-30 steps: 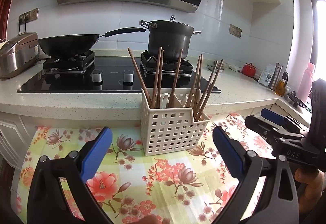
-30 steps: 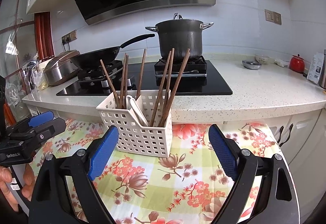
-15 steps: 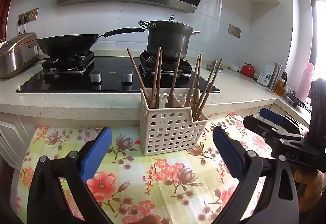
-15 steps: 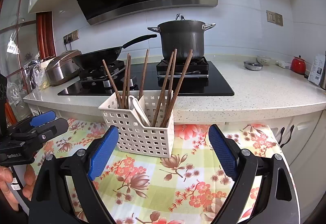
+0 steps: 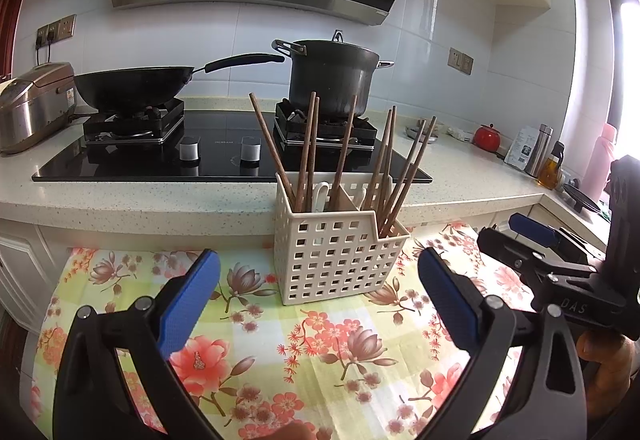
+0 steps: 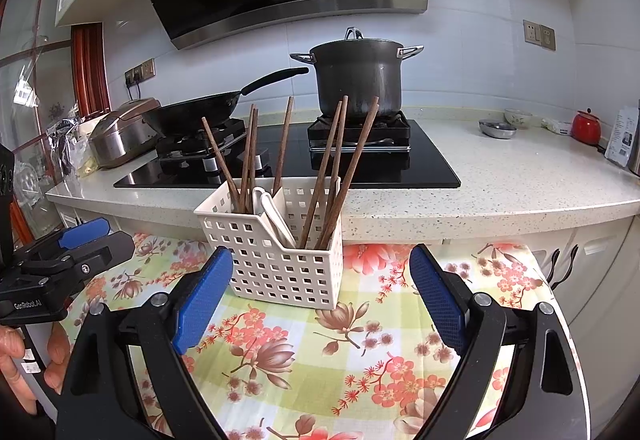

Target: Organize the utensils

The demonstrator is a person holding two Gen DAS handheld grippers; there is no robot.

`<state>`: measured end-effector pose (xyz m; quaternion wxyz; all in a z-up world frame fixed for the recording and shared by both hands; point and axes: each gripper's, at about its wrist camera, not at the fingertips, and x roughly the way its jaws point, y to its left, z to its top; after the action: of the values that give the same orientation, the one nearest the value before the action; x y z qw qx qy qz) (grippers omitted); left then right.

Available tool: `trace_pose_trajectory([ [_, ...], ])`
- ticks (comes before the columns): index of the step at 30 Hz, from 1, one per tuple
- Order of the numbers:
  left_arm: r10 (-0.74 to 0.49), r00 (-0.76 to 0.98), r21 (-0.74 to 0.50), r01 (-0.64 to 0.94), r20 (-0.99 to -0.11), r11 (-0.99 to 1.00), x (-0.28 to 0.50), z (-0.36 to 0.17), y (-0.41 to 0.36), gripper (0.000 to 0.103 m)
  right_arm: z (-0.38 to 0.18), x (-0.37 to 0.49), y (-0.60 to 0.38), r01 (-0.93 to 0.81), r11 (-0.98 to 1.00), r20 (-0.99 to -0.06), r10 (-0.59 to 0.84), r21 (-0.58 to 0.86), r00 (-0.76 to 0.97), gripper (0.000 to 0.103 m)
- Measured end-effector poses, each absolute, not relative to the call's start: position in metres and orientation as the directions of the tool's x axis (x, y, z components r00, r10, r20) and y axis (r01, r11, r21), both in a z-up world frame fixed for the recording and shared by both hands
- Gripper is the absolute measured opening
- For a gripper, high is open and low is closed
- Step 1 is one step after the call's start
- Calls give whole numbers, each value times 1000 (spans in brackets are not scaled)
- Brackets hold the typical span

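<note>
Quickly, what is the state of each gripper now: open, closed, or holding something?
Left gripper: open, holding nothing.
Right gripper: open, holding nothing.

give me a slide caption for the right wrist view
Open right gripper faces a white utensil basket of wooden chopsticks.

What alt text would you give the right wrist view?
A white perforated utensil basket holding brown wooden chopsticks and white spoons stands on a floral tablecloth, framed by the open, empty right gripper. Behind it a counter carries a wok and stockpot.
</note>
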<state>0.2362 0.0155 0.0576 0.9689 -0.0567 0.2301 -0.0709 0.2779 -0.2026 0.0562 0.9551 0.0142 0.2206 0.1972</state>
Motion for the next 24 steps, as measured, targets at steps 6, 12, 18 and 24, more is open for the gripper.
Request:
trace_pose_trajectory([
  [6, -163, 885, -143, 111, -437, 983, 236, 57, 16, 96, 57, 278, -202, -373, 921, -417, 386, 117, 823, 85],
  [12, -164, 883, -142, 112, -439, 984, 236, 57, 15, 96, 58, 277, -202, -372, 921, -416, 386, 118, 824, 85],
  [18, -167, 883, -144, 114, -439, 983, 236, 58, 15, 96, 58, 277, -202, -371, 921, -415, 386, 118, 824, 85],
  [24, -170, 881, -145, 117, -441, 982, 235, 58, 14, 96, 58, 277, -202, -371, 921, -416, 386, 119, 823, 85],
])
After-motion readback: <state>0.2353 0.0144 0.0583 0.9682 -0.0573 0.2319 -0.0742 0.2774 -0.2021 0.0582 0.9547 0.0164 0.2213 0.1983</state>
